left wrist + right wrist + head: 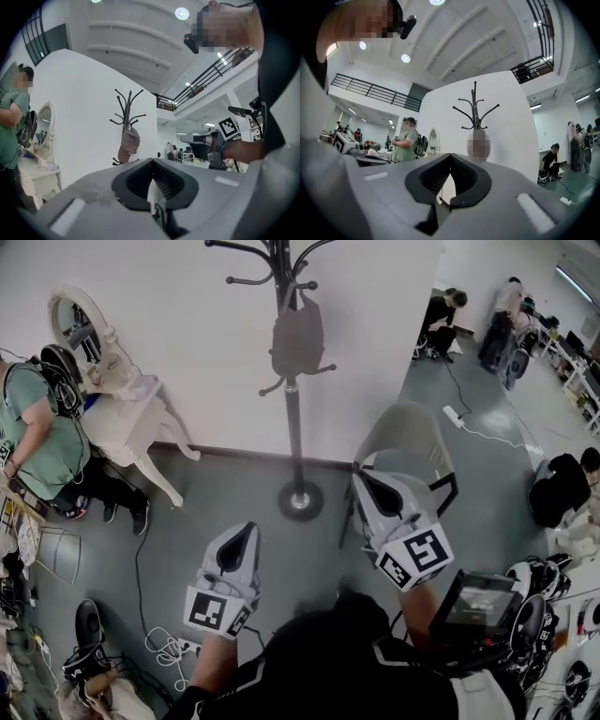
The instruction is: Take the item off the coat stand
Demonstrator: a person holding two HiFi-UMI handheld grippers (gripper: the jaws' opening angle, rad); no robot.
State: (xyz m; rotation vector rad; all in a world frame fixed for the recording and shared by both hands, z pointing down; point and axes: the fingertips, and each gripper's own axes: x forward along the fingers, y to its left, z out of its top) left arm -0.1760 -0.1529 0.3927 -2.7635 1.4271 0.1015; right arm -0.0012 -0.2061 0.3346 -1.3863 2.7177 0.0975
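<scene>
While your left gripper (246, 531) and right gripper (364, 482) both have jaws pressed together on nothing, the cap (298, 338) hangs high on the coat stand (292, 427), well ahead of you. It looks soft, light and floppy; pinch its lower edge and lift it clear of the hook. No readable writing or brand on it.

The coat stand (293, 418) is dark metal, smooth with a dull sheen, and its round base shines brighter. The item (297, 338) on it is soft, matt grey-brown cloth. The floor (234, 493) is smooth grey with a faint gloss, and the far wall (187, 352) is matt white. The left gripper (246, 527) and right gripper (362, 474) have matt light-grey plastic shells and black ribbed pads (139, 176).
</scene>
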